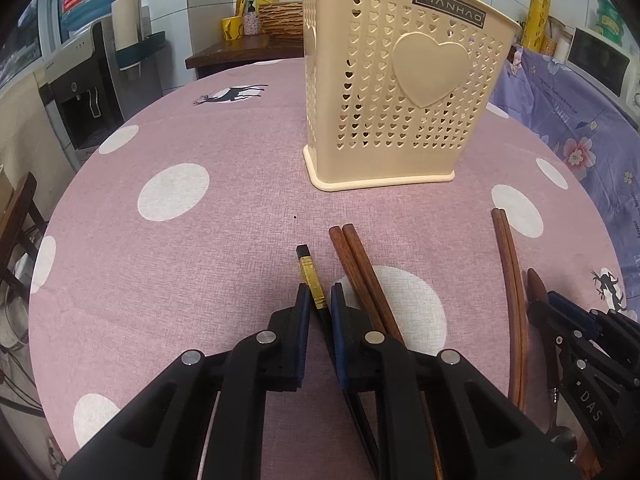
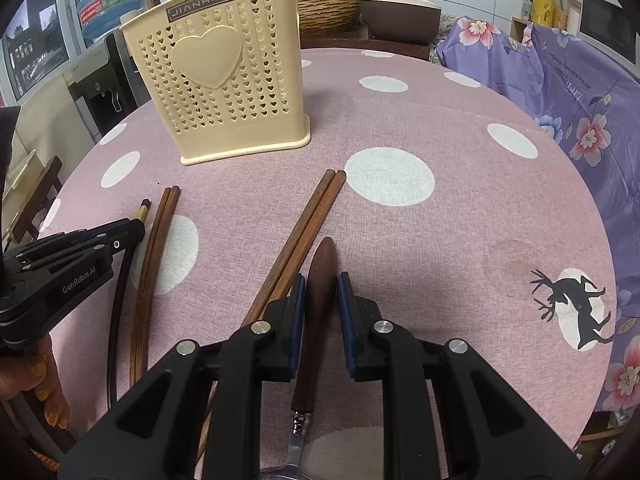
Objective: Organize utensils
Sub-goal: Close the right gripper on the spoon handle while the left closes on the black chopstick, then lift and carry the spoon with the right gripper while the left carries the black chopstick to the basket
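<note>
A cream perforated utensil holder stands upright on the pink dotted tablecloth; it also shows in the right wrist view. My left gripper is closed around a black chopstick with a gold band. A brown chopstick pair lies just right of it, another pair farther right. My right gripper is closed around the dark wooden handle of a metal utensil, beside a brown chopstick pair. The left gripper shows at the left edge.
A water dispenser stands left of the table. A purple floral cloth covers something on the right. A wicker basket and bottles sit on a far wooden counter. Dark utensil tips stick out of the holder's top.
</note>
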Demonstrator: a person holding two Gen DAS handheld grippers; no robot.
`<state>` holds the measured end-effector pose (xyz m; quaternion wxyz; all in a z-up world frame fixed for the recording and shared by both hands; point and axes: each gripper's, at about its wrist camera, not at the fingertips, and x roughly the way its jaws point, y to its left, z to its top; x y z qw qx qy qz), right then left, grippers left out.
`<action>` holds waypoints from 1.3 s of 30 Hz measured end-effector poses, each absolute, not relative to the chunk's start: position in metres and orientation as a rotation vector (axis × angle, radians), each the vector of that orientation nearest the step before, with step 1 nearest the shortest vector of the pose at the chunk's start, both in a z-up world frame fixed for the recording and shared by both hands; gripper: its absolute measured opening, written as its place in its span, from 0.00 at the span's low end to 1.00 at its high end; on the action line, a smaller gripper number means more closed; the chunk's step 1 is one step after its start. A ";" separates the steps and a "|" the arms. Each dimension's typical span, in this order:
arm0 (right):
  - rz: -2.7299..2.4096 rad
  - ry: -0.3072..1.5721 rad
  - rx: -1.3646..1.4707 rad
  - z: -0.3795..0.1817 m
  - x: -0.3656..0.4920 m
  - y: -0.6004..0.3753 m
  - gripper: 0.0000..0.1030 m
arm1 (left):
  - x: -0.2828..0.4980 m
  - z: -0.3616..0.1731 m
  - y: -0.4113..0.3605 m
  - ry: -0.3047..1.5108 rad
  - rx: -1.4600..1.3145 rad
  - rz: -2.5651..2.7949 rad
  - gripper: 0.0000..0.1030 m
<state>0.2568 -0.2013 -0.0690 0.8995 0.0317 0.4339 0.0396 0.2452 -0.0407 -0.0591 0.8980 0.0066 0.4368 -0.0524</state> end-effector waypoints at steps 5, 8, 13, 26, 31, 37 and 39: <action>0.085 0.890 0.084 -0.069 0.256 -0.203 0.17 | 0.247 -0.059 -0.041 0.899 0.004 -0.110 0.10; 0.103 0.888 0.112 -0.070 0.256 -0.206 0.17 | 0.249 -0.059 -0.042 0.891 0.010 -0.107 0.09; 0.141 0.867 0.167 -0.067 0.257 -0.214 0.16 | 0.252 -0.057 -0.037 0.890 -0.019 -0.116 0.08; 0.291 0.698 0.325 -0.018 0.236 -0.247 0.16 | 0.218 0.009 -0.005 0.717 -0.143 -0.197 0.08; 0.346 0.581 0.327 0.008 0.211 -0.260 0.16 | 0.195 0.037 0.009 0.641 -0.194 -0.246 0.08; 0.372 0.516 0.298 0.022 0.188 -0.262 0.16 | 0.168 0.058 0.017 0.558 -0.210 -0.289 0.08; 0.376 0.514 0.297 0.023 0.185 -0.261 0.16 | 0.164 0.060 0.019 0.551 -0.227 -0.303 0.08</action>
